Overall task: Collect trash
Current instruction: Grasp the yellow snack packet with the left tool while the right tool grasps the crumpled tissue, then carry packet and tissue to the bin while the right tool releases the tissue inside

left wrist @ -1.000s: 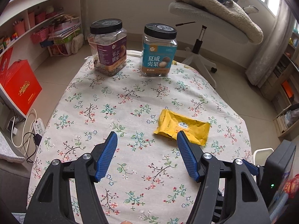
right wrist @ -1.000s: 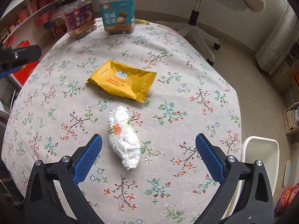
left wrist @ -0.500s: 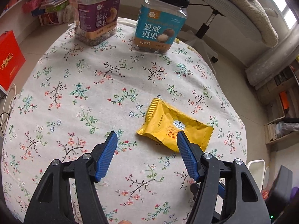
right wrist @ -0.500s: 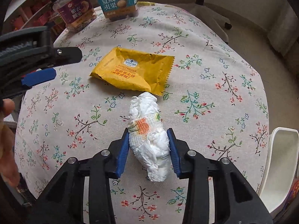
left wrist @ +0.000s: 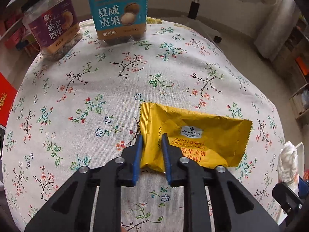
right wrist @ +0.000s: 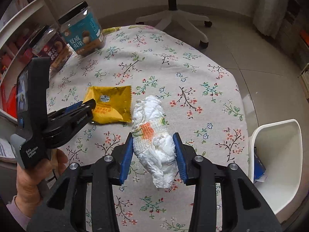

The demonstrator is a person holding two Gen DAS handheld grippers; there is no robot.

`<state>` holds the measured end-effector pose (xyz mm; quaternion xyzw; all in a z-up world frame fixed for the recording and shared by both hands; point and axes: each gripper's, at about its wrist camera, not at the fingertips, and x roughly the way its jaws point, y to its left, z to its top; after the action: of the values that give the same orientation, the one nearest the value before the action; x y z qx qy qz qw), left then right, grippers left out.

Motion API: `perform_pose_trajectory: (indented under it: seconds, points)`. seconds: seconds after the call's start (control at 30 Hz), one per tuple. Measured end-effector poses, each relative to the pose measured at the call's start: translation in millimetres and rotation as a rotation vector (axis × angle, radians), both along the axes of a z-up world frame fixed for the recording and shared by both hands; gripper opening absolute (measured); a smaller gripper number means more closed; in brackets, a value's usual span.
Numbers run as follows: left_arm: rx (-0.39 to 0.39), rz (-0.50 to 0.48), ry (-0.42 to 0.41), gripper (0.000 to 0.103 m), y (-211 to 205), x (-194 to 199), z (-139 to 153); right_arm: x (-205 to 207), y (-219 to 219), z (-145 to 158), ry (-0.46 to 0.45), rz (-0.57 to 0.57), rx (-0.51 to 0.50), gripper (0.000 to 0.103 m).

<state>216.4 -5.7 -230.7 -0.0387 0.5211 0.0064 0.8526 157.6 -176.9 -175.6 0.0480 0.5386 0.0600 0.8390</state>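
Left gripper [left wrist: 151, 137] jaws closing on yellow waffle sandwich wrapper [left wrist: 195, 135], pads pinching end. Right gripper [right wrist: 154, 137] clamped crumpled paper towel [right wrist: 154, 135]. Neither binned; white bin [right wrist: 278, 166] beside table.

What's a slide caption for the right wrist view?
Right gripper clamps a crumpled tissue above the floral tablecloth; white bin waits alongside.

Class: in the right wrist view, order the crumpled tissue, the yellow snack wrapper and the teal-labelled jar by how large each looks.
1. Crumpled tissue, though nearness to the camera inflates it.
2 and 3. Yellow snack wrapper and teal-labelled jar look alike; unranked.
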Motion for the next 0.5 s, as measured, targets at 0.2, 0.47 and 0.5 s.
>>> perform_pose_trajectory:
  seconds: [0.2, 0.47, 0.5]
  points:
    - [-0.041, 0.034, -0.075, 0.008, 20, -19, 29, -6, 6, 13, -0.035, 0.015, 0.019, 0.039]
    - [0.034, 0.107, -0.234, 0.008, 57, -56, 92, -18, 16, 45, -0.158, 0.04, 0.074, 0.039]
    - [0.056, 0.117, -0.253, 0.008, 61, -63, 98, -21, 17, 49, -0.177, 0.044, 0.079, 0.039]
